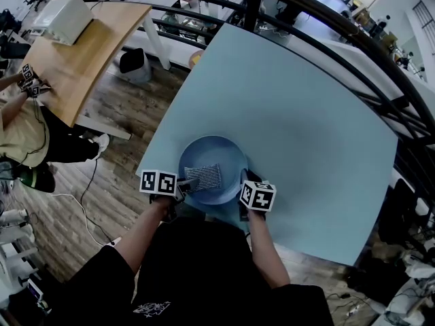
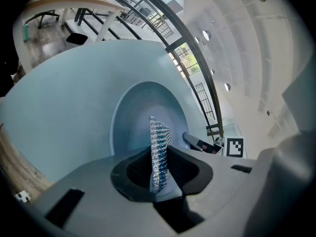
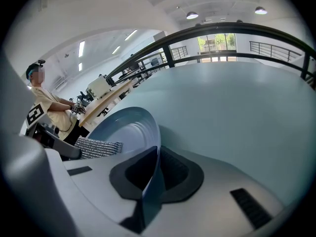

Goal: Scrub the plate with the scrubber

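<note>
A blue plate (image 1: pixel 221 151) lies near the front edge of the light blue table (image 1: pixel 292 114). My left gripper (image 1: pixel 185 183) is shut on a silvery mesh scrubber (image 1: pixel 204 176), which lies flat on the plate's near left part. In the left gripper view the scrubber (image 2: pixel 159 149) stands edge-on between the pads, over the plate (image 2: pixel 143 112). My right gripper (image 1: pixel 243 185) is shut on the plate's near right rim. The right gripper view shows that rim (image 3: pixel 154 177) pinched between the pads, with the scrubber (image 3: pixel 98 147) at the left.
A black railing (image 1: pixel 319 39) curves round the table's far side. A wooden desk (image 1: pixel 81 53) with a white box stands at the far left, and a person (image 1: pixel 20 128) sits by it. Wood floor lies left of the table.
</note>
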